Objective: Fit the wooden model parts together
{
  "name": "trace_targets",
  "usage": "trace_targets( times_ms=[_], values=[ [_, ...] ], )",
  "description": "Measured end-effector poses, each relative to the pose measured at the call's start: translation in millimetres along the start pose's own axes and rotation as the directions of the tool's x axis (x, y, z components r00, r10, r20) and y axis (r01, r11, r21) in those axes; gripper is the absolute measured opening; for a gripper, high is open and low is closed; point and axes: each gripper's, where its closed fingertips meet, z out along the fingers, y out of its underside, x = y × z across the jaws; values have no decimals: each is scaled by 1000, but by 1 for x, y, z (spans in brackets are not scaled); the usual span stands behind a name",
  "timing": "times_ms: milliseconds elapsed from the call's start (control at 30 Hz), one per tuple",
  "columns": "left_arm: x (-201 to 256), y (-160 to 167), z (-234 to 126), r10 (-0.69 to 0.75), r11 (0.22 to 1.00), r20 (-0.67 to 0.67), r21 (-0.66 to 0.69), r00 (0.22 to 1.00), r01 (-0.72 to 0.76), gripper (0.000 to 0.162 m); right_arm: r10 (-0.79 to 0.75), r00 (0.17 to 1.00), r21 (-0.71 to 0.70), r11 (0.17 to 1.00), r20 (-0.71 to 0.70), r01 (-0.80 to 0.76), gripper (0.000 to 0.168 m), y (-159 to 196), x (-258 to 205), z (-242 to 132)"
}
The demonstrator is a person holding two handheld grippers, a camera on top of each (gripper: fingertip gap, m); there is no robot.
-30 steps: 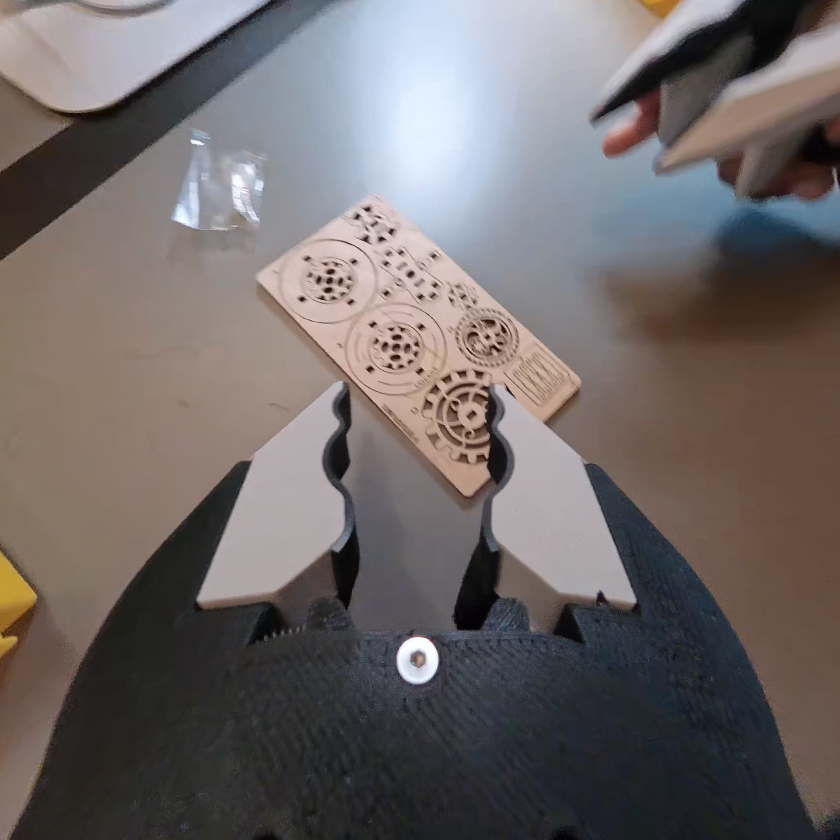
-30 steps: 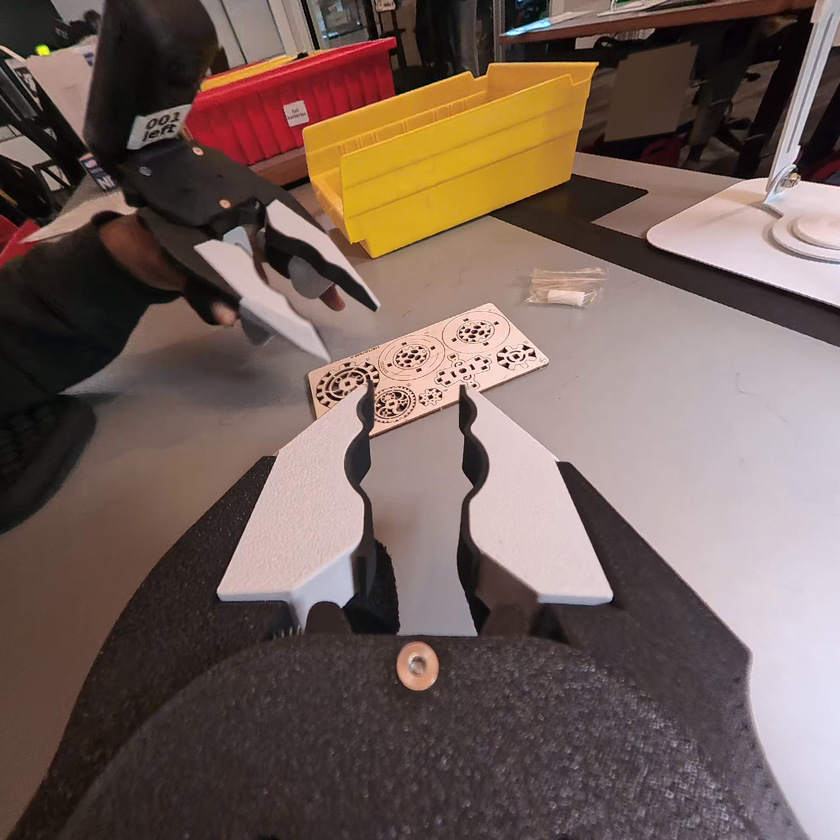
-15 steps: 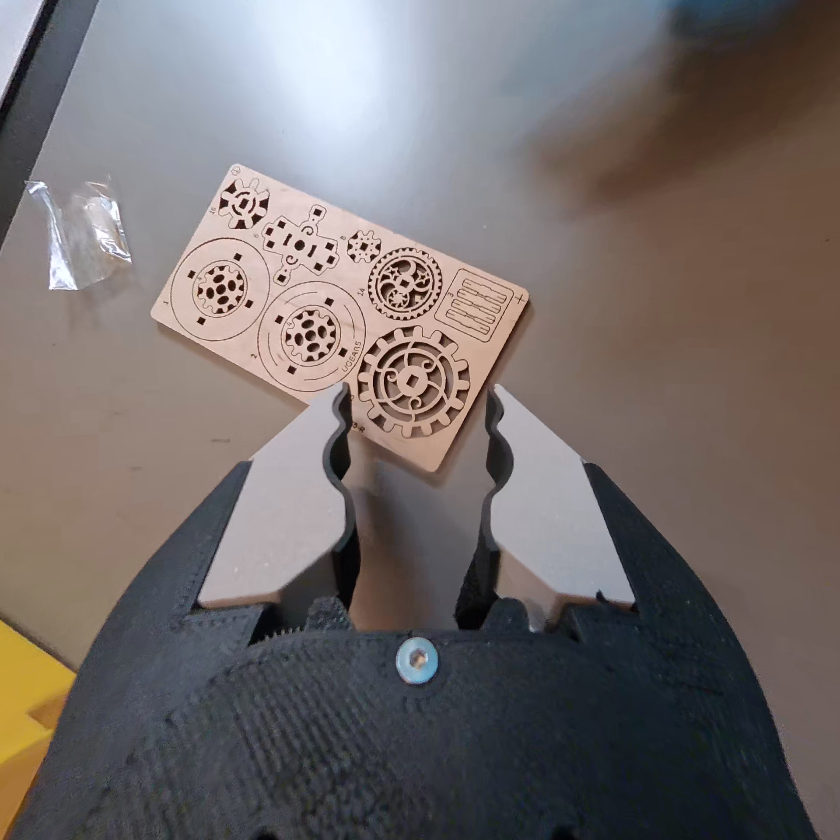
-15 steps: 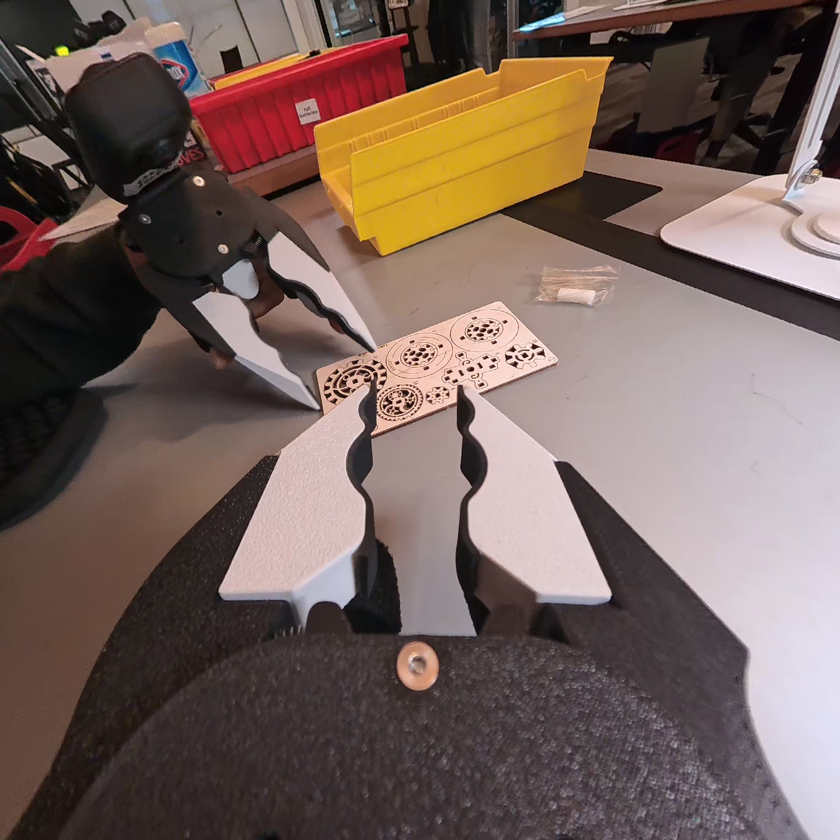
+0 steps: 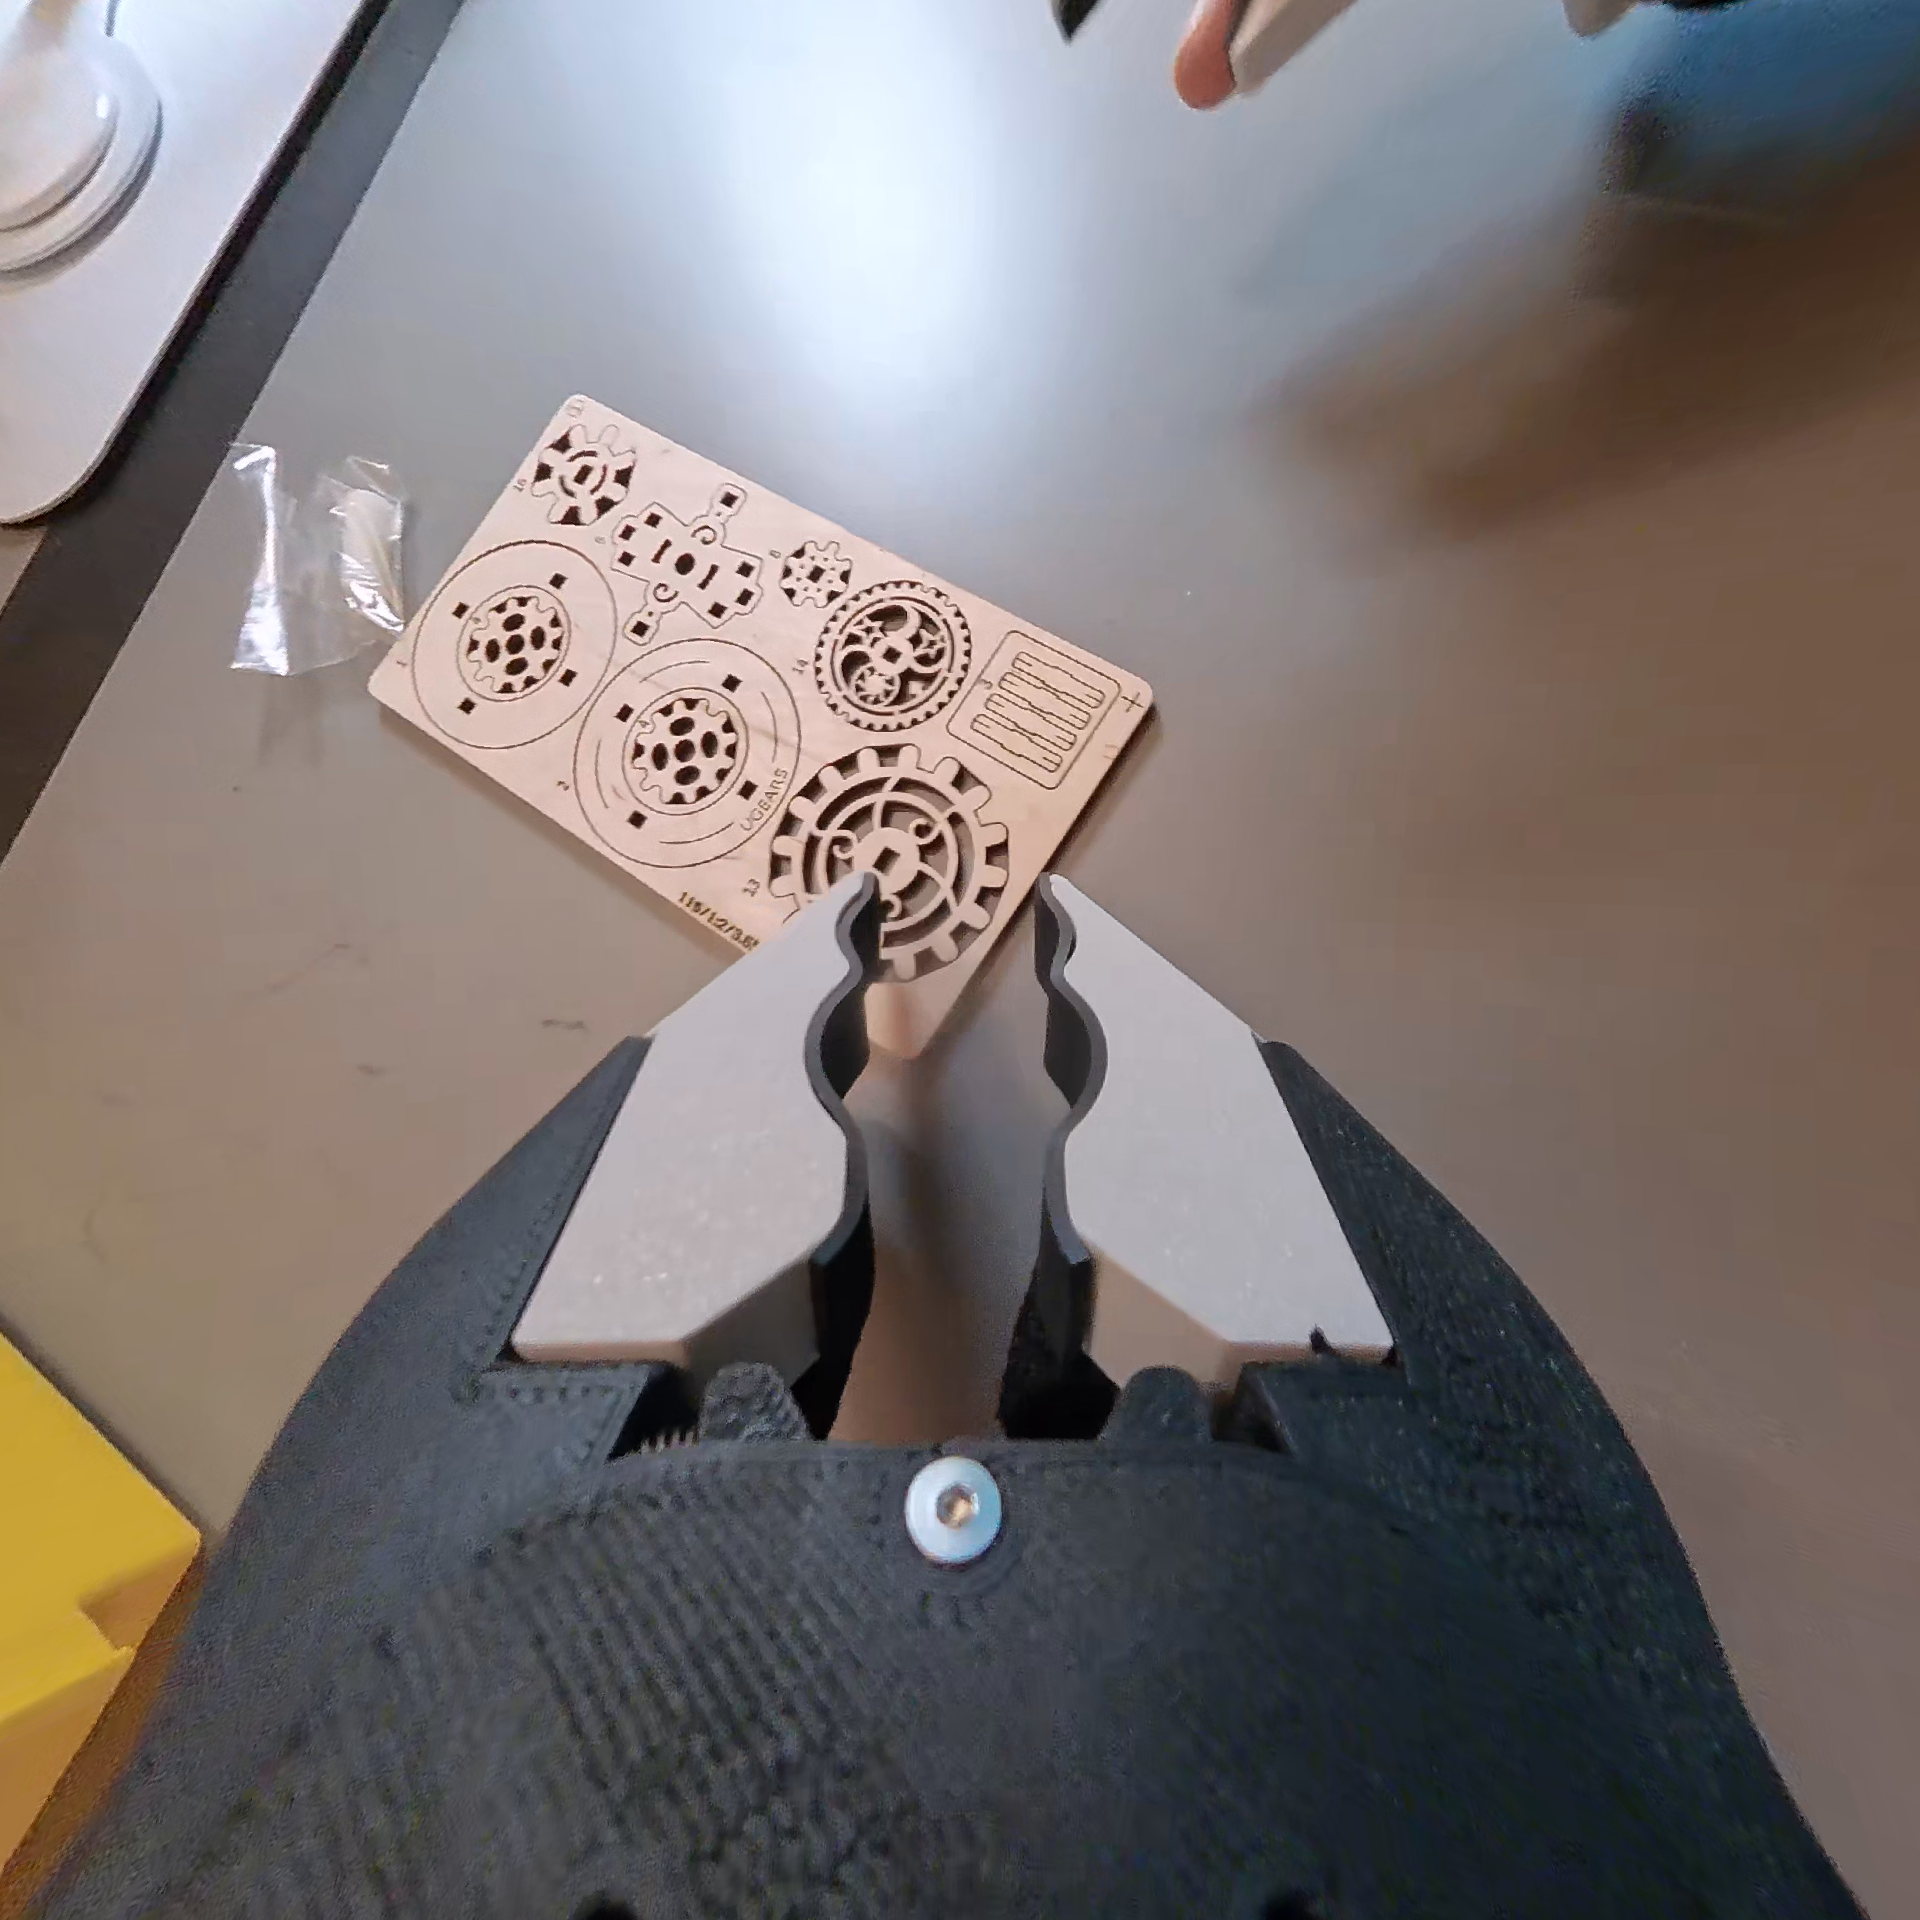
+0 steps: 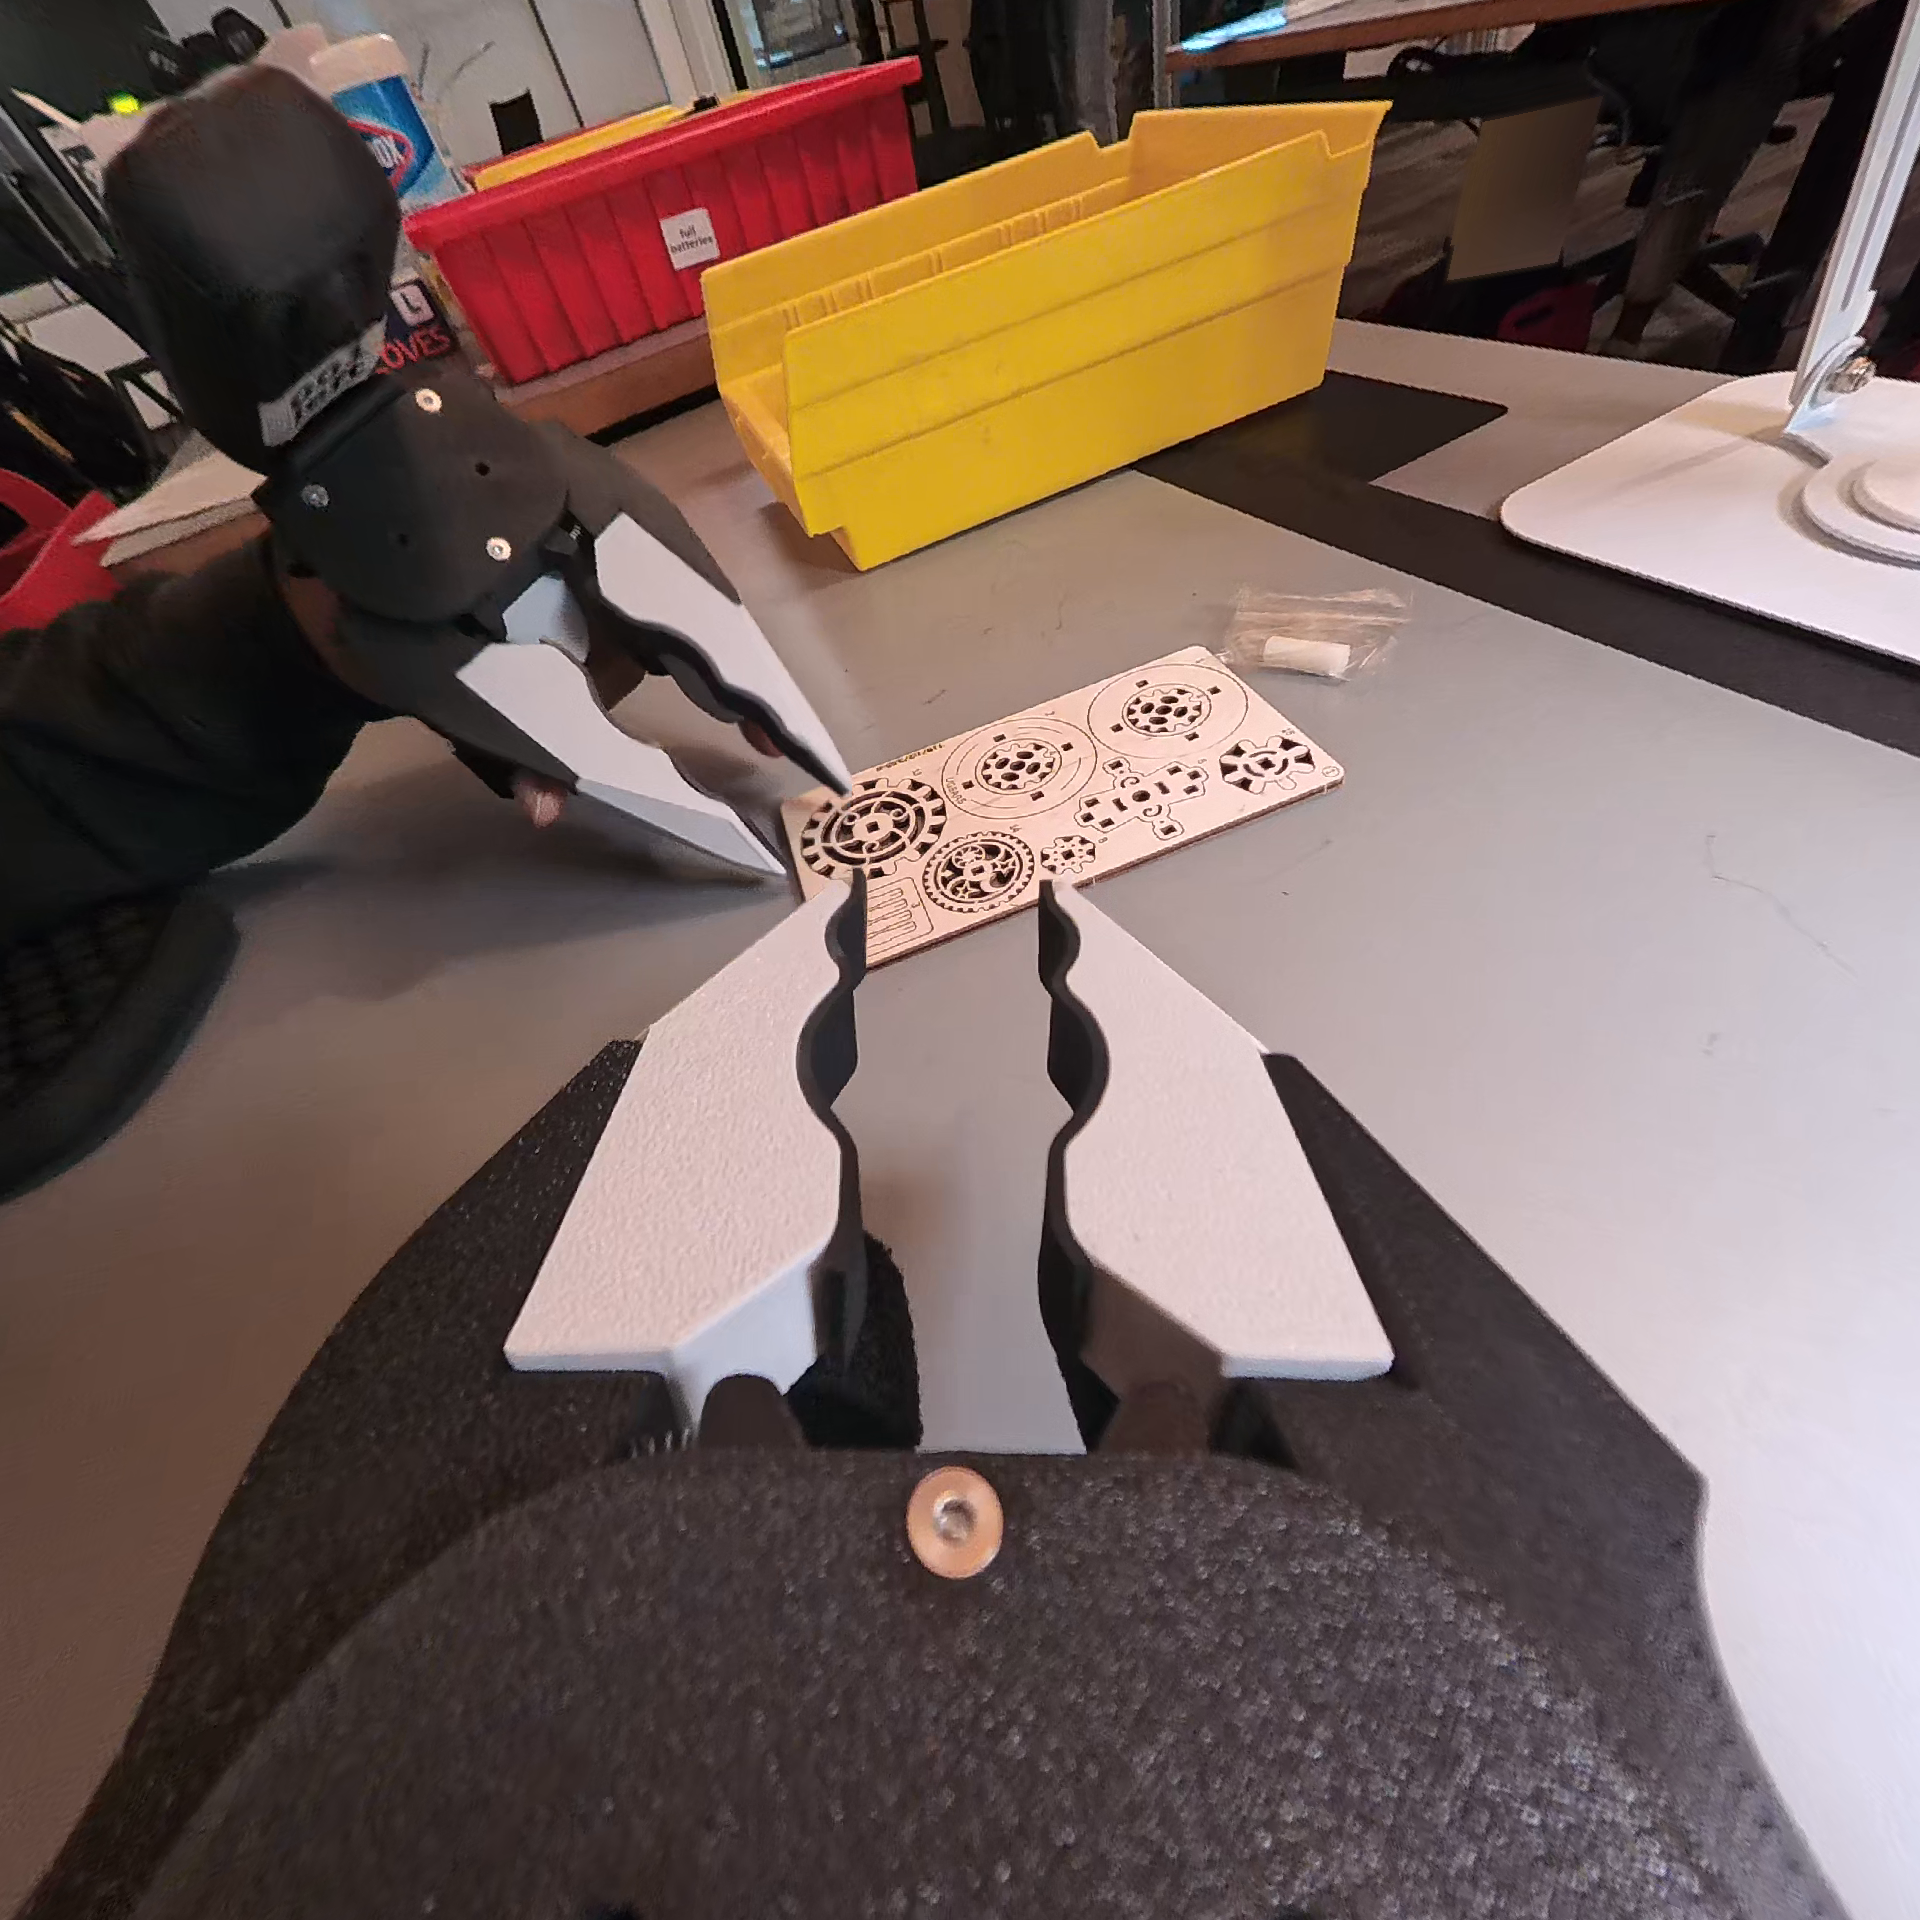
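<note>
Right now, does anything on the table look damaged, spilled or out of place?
Nothing stands out. The wooden parts sheet lies flat and intact, every piece unpunched; the small clear bag sits beside it. Both the left gripper and right gripper are empty, jaws open.

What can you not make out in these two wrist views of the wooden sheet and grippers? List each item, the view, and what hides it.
1. Wooden sheet, left wrist view: its near corner is covered by the left gripper.
2. Right gripper, left wrist view: cut off by the top edge.
3. Clear bag, right wrist view: contents too small to identify.
4. Left gripper, right wrist view: whether its lower fingertip touches the table is unclear.
</note>
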Motion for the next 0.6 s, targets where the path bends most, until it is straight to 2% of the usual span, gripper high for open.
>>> trace_targets(
  times_ms=[133,200,400,600],
  values=[
    [-9,3,-2,-49,999,13,14,999,49,44,4,1000,-3,1000,2,-4,30,2,1,1],
    [-7,5,0,-64,998,-4,10,998,64,47,7,1000,-3,1000,3,-7,30,2,2,0],
    [2,5,4,-85,996,-50,-1,995,85,30,13,1000,-1,1000,2,-13,29,2,3,0],
    [3,5,4,-83,997,-43,-4,996,83,25,17,1000,-5,1000,3,-17,28,3,3,1]
  ],
)
